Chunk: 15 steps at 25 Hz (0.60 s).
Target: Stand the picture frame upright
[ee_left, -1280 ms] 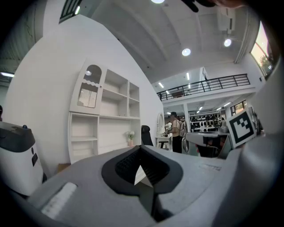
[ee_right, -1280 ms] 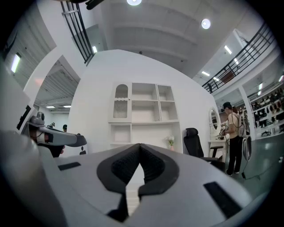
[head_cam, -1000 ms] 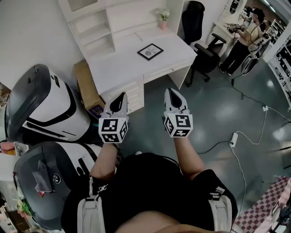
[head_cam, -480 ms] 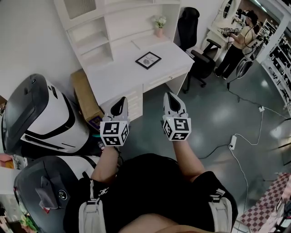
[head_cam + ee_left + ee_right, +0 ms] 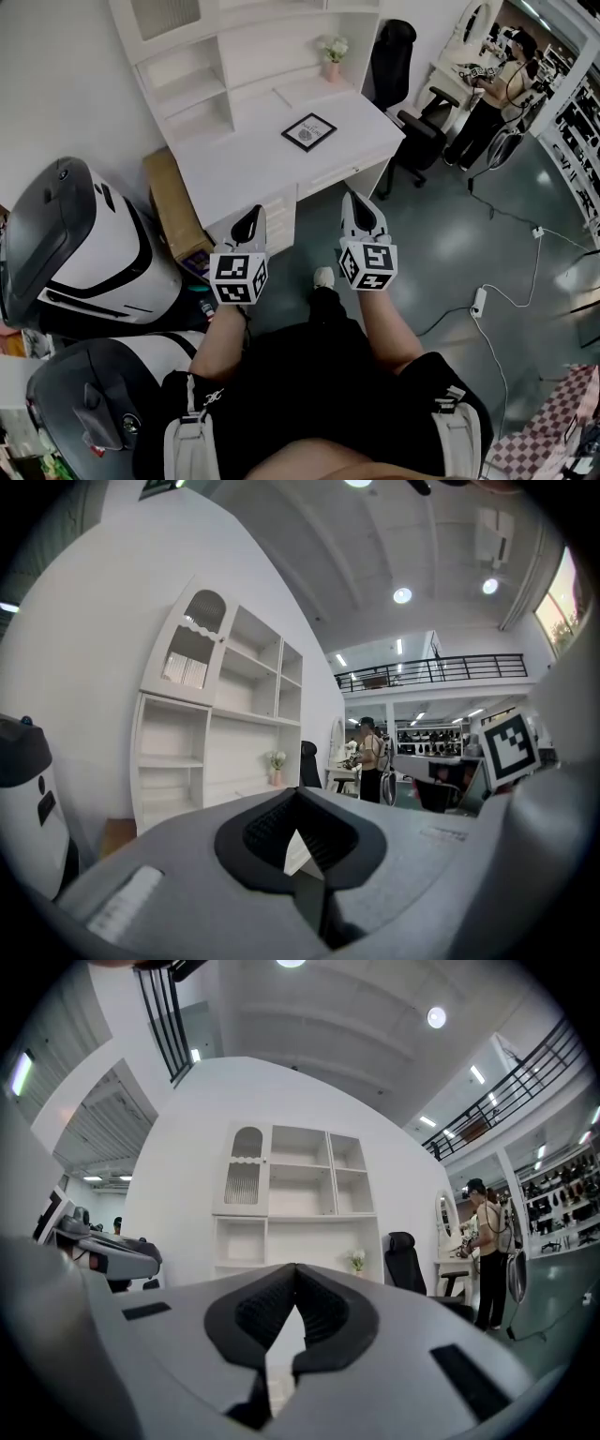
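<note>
Black-edged and lying flat, face up, the picture frame [image 5: 308, 132] sits near the middle of the white bench [image 5: 234, 169], well short of the little flower vase [image 5: 333, 49] at the back. The step in hand looks like the approach: both grippers are held out level in front of the person, over the floor at the bench's near side and well apart from the frame. To do it well, I would close in until the frame is within easy reach. Then I would open one gripper and bring it low along the bench top to one edge of the frame, so a jaw can slip under the border rather than push the frame away. The other gripper could wait beside the far edge to steady the frame as it tips up, since a flat frame is likely to slide on a smooth top. The left gripper [image 5: 249, 220] is clenched, its dark pads meeting with nothing between them. The right gripper [image 5: 359, 214] is clenched and empty too.
</note>
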Tool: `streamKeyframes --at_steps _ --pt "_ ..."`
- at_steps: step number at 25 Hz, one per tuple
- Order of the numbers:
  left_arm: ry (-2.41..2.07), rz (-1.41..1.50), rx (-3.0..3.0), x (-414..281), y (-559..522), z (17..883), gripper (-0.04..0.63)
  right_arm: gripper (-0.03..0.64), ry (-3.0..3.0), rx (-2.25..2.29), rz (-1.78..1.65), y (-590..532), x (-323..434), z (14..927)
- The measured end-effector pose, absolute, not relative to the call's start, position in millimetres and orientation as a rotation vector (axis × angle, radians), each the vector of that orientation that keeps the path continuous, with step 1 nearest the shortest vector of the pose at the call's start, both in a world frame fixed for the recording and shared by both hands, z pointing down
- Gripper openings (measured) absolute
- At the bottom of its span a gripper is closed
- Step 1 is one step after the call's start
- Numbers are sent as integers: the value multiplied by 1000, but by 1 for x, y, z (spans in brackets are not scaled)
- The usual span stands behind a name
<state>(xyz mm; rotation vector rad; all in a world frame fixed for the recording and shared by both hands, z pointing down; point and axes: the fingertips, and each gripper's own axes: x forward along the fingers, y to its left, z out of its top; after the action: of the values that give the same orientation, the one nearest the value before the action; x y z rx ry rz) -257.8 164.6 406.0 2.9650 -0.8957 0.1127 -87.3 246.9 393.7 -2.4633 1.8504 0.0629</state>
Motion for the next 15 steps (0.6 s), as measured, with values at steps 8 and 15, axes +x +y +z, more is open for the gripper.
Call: streamKeyframes --at_steps 8,15 --pt "-950 151 2949 -216 105 418 14 2 1884 -2431 32 179 -40 407" --pt "-931 216 2947 -169 58 431 15 2 1857 -2444 -13 134 8 423"
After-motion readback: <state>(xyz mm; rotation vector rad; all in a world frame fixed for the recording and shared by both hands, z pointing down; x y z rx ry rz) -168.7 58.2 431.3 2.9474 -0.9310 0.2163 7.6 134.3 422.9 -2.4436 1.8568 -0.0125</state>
